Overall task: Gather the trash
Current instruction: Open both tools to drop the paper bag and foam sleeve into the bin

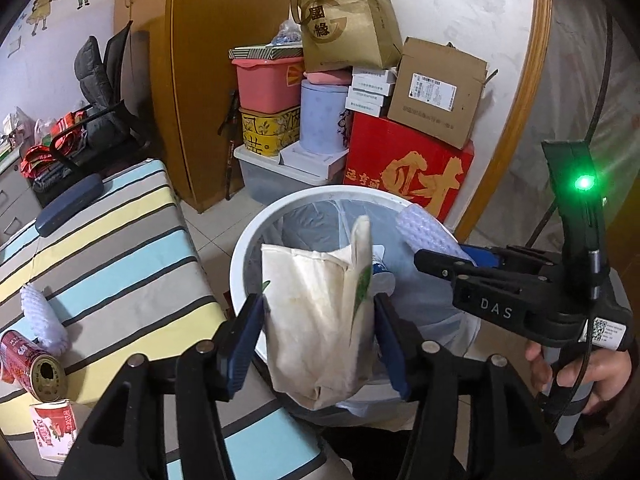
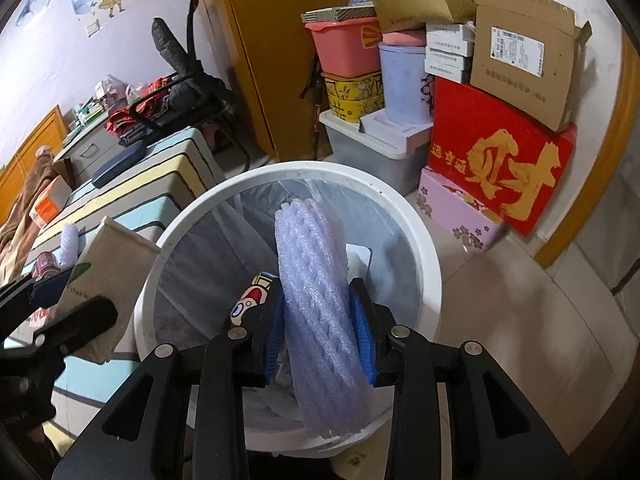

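So I've got both hands loaded and parked over the round white plastic bin with the clear liner (image 2: 424, 248). My left gripper (image 1: 318, 322) is clamped on a crumpled off-white paper carton with a green leaf print (image 1: 320, 320), and it's hanging right above the bin's near rim. My right gripper (image 2: 320, 334) is squeezing a roll of pale lavender foam netting (image 2: 316, 300), which sits over the middle of the opening. There's already some stuff down in the liner, including a cartoon-printed wrapper (image 2: 252, 300), though I can't make out much else.

Looks to me like this is the drop step: both pieces are above the bin, neither is let go yet. Next move should just be opening the jaws. The foam roll looks safe to release. The carton I'd nudge a bit further in first, since it's close to the rim and might tip out onto the floor.

After that there's more to grab on the striped blue, yellow and grey tablecloth (image 1: 120, 248): a red drink can lying on its side (image 1: 30, 362), a small red and white carton (image 1: 54, 426), and another white foam net sleeve (image 1: 42, 316) touching the can.
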A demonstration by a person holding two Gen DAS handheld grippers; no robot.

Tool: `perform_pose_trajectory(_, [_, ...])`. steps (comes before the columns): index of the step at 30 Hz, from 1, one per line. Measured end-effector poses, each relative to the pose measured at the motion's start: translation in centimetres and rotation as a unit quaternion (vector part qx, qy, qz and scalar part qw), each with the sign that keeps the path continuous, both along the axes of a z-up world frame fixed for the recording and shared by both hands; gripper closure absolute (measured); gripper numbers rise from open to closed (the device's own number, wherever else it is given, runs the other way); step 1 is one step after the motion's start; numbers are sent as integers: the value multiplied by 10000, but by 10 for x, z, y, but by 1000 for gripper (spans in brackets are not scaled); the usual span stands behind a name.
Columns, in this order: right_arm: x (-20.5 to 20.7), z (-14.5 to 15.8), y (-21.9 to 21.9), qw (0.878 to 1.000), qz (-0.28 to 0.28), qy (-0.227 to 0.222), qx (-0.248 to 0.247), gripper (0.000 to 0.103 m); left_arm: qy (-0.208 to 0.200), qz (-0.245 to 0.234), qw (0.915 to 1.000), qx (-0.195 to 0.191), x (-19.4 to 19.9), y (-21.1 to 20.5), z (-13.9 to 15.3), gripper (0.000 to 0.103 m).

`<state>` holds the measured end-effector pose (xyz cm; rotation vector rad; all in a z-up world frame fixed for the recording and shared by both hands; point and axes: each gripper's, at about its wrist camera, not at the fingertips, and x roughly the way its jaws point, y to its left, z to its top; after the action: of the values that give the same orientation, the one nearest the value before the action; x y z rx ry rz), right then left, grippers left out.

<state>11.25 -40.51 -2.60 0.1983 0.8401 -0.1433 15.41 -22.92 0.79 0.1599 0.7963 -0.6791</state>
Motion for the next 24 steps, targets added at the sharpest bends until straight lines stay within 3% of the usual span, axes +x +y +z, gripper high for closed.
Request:
perform_pose_trajectory(3, [0, 0, 0, 10000, -6, -8, 62, 41, 27, 13, 10000, -13, 1, -1, -1, 37])
perform_pose_trajectory(4, [0, 0, 0, 10000, -6, -22, 88, 39, 13, 20, 10000, -8, 1, -1, 0, 35])
perform_pose_trajectory(24, [-8, 15, 21, 9996, 28, -268, 15, 39, -213, 395, 9987, -222, -11, 43, 19, 35])
